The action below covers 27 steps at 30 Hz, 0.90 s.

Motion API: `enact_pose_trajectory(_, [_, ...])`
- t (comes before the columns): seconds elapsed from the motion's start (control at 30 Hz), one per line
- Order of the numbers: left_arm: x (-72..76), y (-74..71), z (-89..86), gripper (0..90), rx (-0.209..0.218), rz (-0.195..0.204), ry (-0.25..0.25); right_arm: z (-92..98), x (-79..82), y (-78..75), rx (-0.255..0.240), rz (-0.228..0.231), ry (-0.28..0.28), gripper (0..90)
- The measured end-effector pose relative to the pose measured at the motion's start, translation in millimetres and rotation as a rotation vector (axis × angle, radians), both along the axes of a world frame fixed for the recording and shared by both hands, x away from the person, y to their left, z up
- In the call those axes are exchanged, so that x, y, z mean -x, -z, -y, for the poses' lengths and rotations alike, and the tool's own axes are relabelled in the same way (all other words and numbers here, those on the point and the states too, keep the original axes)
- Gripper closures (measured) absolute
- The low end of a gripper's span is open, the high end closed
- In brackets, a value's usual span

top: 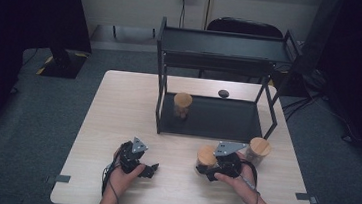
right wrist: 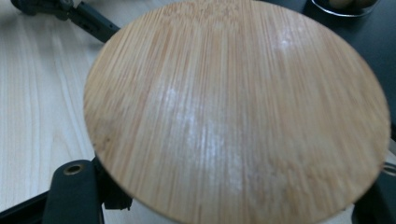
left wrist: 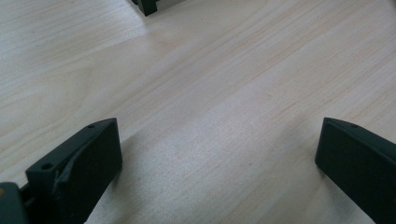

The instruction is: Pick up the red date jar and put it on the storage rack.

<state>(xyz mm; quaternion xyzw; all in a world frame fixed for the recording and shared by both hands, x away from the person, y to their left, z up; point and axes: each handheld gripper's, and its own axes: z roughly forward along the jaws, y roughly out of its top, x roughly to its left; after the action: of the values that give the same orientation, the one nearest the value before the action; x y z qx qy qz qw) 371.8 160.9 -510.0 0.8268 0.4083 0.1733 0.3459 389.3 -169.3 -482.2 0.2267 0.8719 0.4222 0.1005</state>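
Note:
A glass jar with a round bamboo lid (top: 206, 155) stands near the table's front right, and my right gripper (top: 208, 172) is shut on it from the person's side. In the right gripper view the lid (right wrist: 233, 107) spreads between the two black fingers (right wrist: 74, 189). A second lidded jar (top: 259, 148) sits just to its right on the table. A third jar (top: 182, 104) stands on the lower tray of the black shelf (top: 227, 120). My left gripper (top: 148, 170) rests at the front left, open, with bare wood between its jaws (left wrist: 219, 154).
The black two-tier shelf takes up the table's far middle; one of its feet (left wrist: 147, 5) shows in the left gripper view. A small black disc (top: 223, 93) lies behind the shelf. A dark chair (top: 244, 26) stands beyond the table.

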Motion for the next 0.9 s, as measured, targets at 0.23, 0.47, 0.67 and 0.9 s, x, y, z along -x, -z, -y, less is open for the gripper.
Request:
enact_pose_trajectory(0.23, [0.0, 0.0, 0.0, 0.2, 0.000, 0.000, 0.000, -3.2, -7.6, -4.3, -0.001, 0.002, 0.017, 25.1])
enact_pose_trajectory(0.47, [0.0, 0.0, 0.0, 0.2, 0.000, 0.000, 0.000, -6.2, -15.3, -6.8, 0.008, 0.006, 0.030, 25.1])
enact_pose_trajectory(0.67, [0.0, 0.0, 0.0, 0.2, 0.000, 0.000, 0.000, -7.7, -22.2, -7.5, 0.019, 0.014, 0.042, 25.1])
enact_pose_trajectory(0.9, [0.0, 0.0, 0.0, 0.2, 0.000, 0.000, 0.000, -8.6, -31.8, -9.5, 0.014, 0.013, 0.064, 25.1])
